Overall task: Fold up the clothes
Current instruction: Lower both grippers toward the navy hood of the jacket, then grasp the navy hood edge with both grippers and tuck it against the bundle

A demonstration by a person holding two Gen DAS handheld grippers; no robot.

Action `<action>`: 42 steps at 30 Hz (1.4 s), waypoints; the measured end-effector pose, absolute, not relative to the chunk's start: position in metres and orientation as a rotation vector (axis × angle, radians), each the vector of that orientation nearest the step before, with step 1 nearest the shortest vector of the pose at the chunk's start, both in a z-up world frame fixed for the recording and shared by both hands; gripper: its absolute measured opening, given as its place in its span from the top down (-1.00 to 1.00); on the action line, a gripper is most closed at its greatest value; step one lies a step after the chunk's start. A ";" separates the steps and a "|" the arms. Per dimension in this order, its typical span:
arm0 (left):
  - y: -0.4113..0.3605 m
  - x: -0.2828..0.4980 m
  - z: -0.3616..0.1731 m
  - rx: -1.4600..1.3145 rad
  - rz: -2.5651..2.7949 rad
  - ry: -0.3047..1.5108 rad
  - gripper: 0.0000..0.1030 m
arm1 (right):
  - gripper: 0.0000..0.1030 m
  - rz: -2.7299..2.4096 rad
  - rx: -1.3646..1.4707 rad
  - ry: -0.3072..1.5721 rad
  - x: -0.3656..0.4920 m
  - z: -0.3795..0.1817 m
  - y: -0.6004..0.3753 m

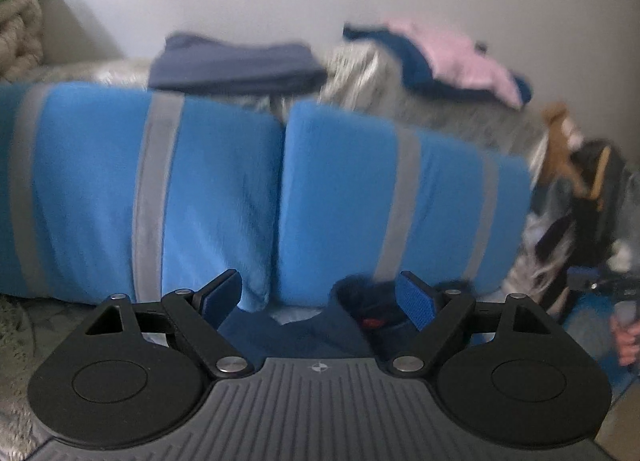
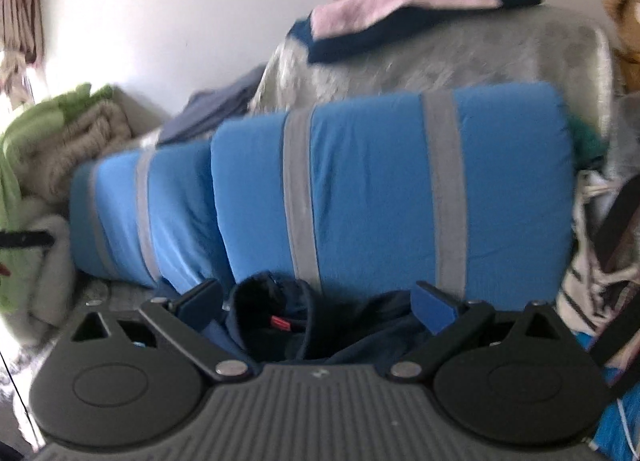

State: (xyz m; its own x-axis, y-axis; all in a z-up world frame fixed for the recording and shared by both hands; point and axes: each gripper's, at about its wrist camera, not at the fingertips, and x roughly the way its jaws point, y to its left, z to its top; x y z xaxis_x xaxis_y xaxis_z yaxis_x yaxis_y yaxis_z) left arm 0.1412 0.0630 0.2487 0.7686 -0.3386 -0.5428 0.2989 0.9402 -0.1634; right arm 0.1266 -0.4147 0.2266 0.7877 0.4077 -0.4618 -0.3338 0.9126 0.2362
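Nearest you, your left gripper (image 1: 318, 295) stands with its jaws wide apart and nothing pinched between the blue pads (image 1: 414, 303). Just past them lies the garment (image 1: 296, 331), a dark navy piece, rumpled and unfolded, on the bed in front of the pillows (image 1: 208, 197). From this side you see a flat navy panel with a notch in its far edge and, to the right, a darker bunched part with a small red tag (image 1: 372, 323).

Your right gripper (image 2: 320, 303) is likewise spread wide, holding nothing. Under it the same garment (image 2: 360, 335) heaps up in soft folds; a dark round opening, a sleeve or leg end, faces you, with the red tag (image 2: 280, 323) inside it. The cloth sits between the fingers but neither pad presses it.

Behind the garment two bright blue pillows with grey stripes stand side by side. Beyond them a grey blanket (image 2: 460, 57) covers a raised hump, and on top of it lie a pink cloth (image 2: 400, 1) over a dark blue one (image 2: 352, 47). Both views are blurred.
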 end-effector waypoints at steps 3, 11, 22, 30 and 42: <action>0.060 0.164 0.211 -0.049 -0.280 0.596 -0.64 | -1.00 0.430 0.089 0.548 0.150 0.191 -0.380; 0.065 0.193 0.133 -0.143 -0.126 0.575 -0.64 | -0.89 0.566 0.073 0.631 0.212 0.118 -0.292; 0.039 0.172 0.092 -0.094 -0.090 0.471 -0.64 | 0.84 0.648 0.148 0.804 0.281 0.057 -0.211; 0.034 0.179 0.092 -0.024 -0.106 0.464 -0.64 | 0.85 0.565 0.225 0.706 0.292 0.103 -0.217; 0.045 0.224 0.079 0.197 -0.078 0.523 -0.63 | 0.86 0.432 0.303 0.665 0.316 0.118 -0.221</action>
